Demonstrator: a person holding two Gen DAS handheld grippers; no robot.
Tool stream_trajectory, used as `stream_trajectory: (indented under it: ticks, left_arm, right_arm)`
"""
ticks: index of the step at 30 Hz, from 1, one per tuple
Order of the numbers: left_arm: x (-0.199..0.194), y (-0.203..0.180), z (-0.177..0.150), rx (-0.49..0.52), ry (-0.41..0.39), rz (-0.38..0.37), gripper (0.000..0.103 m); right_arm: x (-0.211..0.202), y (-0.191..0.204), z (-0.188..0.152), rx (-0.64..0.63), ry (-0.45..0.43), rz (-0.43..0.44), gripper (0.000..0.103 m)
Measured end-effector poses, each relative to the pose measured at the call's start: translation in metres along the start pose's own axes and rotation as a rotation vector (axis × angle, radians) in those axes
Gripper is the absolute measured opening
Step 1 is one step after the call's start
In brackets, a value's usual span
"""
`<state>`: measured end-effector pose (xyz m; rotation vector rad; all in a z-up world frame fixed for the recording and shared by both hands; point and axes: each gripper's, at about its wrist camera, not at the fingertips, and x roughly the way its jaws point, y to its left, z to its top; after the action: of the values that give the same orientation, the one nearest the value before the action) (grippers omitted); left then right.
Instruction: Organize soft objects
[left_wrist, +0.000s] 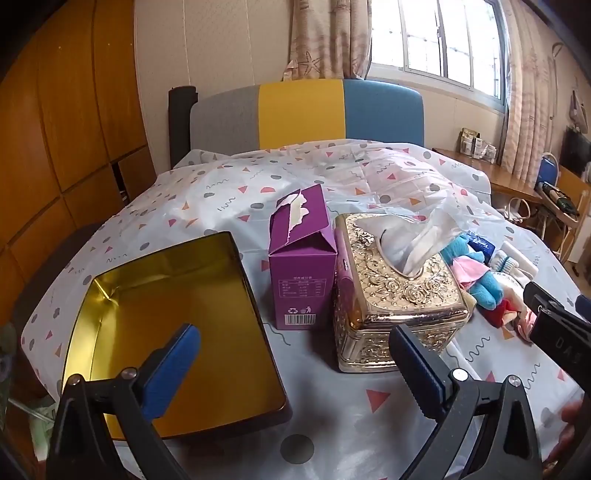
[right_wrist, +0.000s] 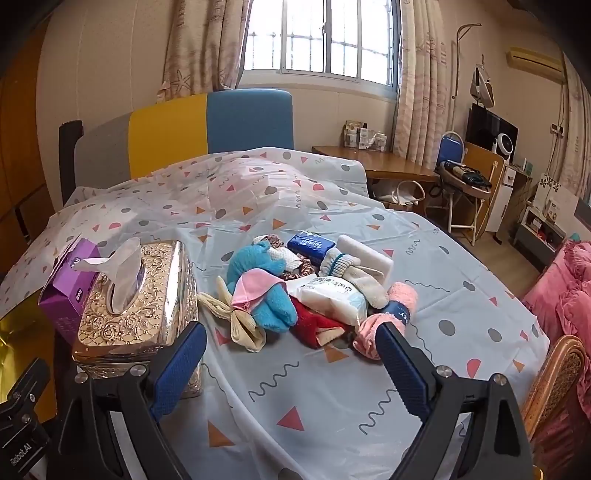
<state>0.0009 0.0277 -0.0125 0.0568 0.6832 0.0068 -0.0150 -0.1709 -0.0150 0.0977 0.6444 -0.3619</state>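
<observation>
— What fills the upper middle of the frame?
— A barred window (right_wrist: 321, 37) between patterned curtains (right_wrist: 421, 81), bright with daylight.
— And at right?
— A wooden desk (right_wrist: 388, 162), then a folding chair (right_wrist: 452, 147).

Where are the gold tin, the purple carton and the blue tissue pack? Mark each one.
gold tin (left_wrist: 177, 332), left wrist view, on its bare inner floor.
purple carton (left_wrist: 299, 291), left wrist view, on its printed front face.
blue tissue pack (right_wrist: 310, 244), right wrist view, on its top face.
</observation>
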Motion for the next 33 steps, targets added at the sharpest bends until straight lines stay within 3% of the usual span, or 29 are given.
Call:
stream_trajectory:
  ticks: [33]
  left_arm:
    - [-0.0033,0.0035,-0.0038,0.005,0.005,-0.004,0.103]
  right_arm:
    - [0.0019,0.0007,0.002,-0.006,0.003,0.012,0.094]
